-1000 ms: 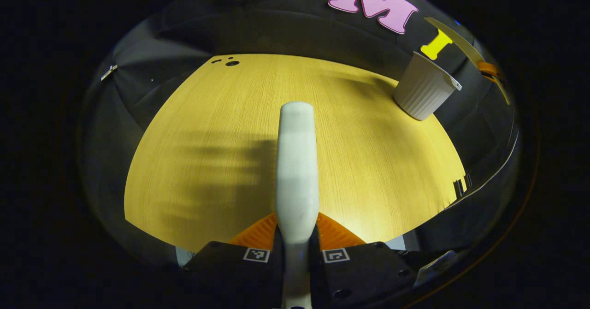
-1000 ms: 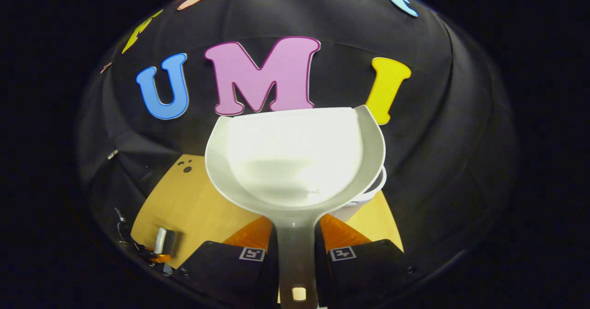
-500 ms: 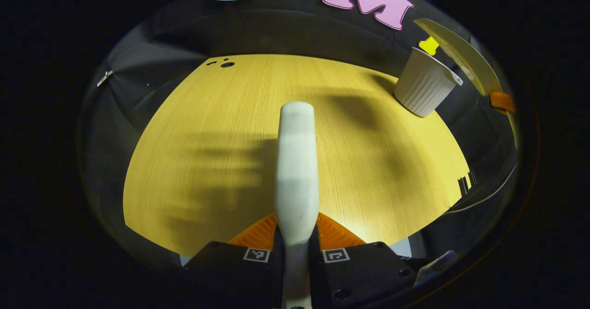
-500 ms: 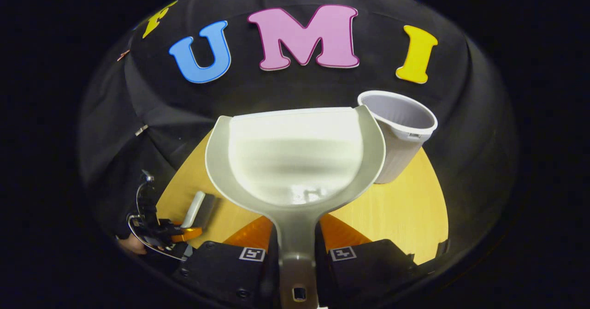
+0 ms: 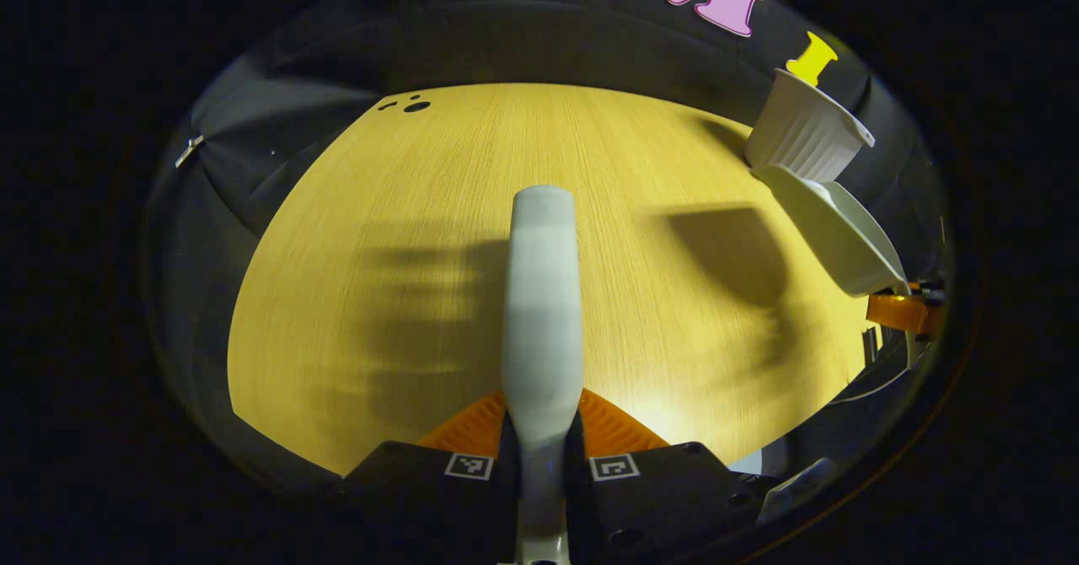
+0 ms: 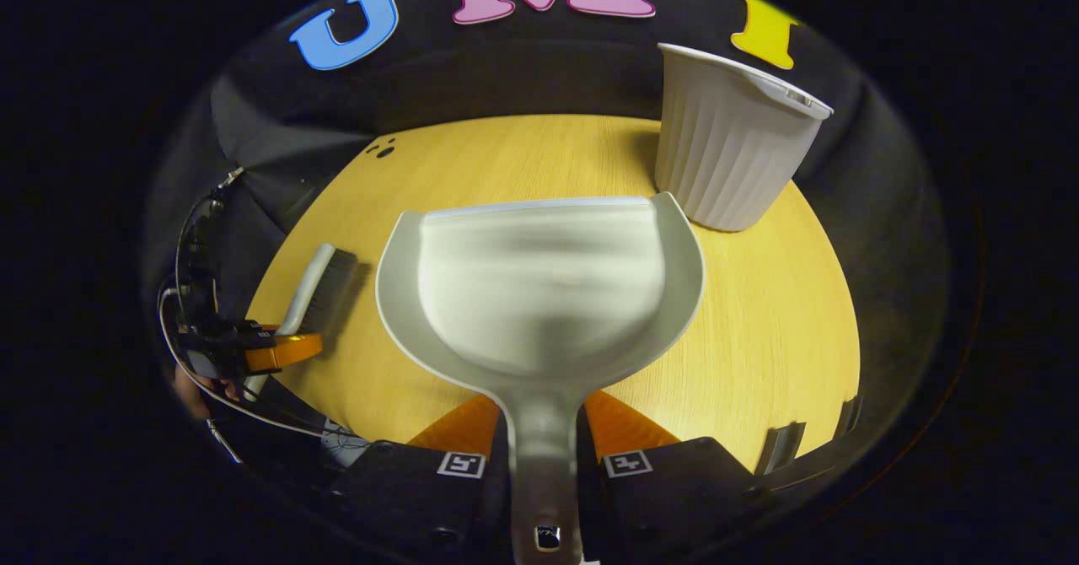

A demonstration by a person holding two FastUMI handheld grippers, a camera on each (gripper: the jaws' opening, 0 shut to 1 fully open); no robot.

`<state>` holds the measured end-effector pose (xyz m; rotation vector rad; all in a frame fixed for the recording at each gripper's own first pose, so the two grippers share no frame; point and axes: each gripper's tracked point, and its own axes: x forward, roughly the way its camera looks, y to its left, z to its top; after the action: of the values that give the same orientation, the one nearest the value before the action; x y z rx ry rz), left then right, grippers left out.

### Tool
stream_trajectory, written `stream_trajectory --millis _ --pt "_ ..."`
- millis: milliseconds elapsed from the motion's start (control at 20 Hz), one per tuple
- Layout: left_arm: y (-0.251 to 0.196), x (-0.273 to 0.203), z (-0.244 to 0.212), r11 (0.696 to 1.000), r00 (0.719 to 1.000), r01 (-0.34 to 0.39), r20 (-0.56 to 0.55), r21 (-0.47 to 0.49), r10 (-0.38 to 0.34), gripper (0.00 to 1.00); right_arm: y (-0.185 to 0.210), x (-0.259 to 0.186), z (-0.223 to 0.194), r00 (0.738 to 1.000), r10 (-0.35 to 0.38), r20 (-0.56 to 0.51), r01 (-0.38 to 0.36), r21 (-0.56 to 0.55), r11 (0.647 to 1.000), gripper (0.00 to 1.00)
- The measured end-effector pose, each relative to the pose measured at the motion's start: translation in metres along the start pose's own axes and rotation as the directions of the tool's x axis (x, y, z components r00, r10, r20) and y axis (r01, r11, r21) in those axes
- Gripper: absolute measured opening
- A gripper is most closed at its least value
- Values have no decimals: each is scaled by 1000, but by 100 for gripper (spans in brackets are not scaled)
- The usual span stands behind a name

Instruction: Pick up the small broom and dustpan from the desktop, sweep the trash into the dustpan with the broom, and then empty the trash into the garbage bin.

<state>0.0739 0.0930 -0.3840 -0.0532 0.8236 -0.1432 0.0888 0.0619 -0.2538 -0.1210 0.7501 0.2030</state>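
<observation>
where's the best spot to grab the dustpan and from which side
By its narrow handle, from the rear end opposite the open lip, just as the right tongs hold it now. The dustpan flares into a wide, shallow scoop too broad to pinch, while the slim stem fits between both fingers and leaves the mouth free.

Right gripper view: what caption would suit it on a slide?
Right gripper holds an empty dustpan above the desk, near the bin.

Warm overhead light brightens the tabletop (image 5: pixel 405 211) – soft streaked shadows fall at nine and three o'clock – while fisheye edges bend and darken.
</observation>
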Motion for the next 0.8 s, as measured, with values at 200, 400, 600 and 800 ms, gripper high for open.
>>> stream_trajectory --millis 200,400,600,800 --pt "-3 24 16 998 999 -43 -34 -35 42 27 -8 45 -17 998 -12 -57 12 -1 1000 31" --pt "-2 39 25 996 993 -94 -70 7 95 28 -15 66 -22 994 4 -107 -2 24 1000 40" --pt "-5 46 32 989 987 -130 -82 69 136 27 -13 67 -22 991 -9 -130 10 7 1000 31" --pt "-6 48 38 980 983 -156 -81 122 167 30 -9 70 -18 991 2 -135 -2 -3 1000 37"
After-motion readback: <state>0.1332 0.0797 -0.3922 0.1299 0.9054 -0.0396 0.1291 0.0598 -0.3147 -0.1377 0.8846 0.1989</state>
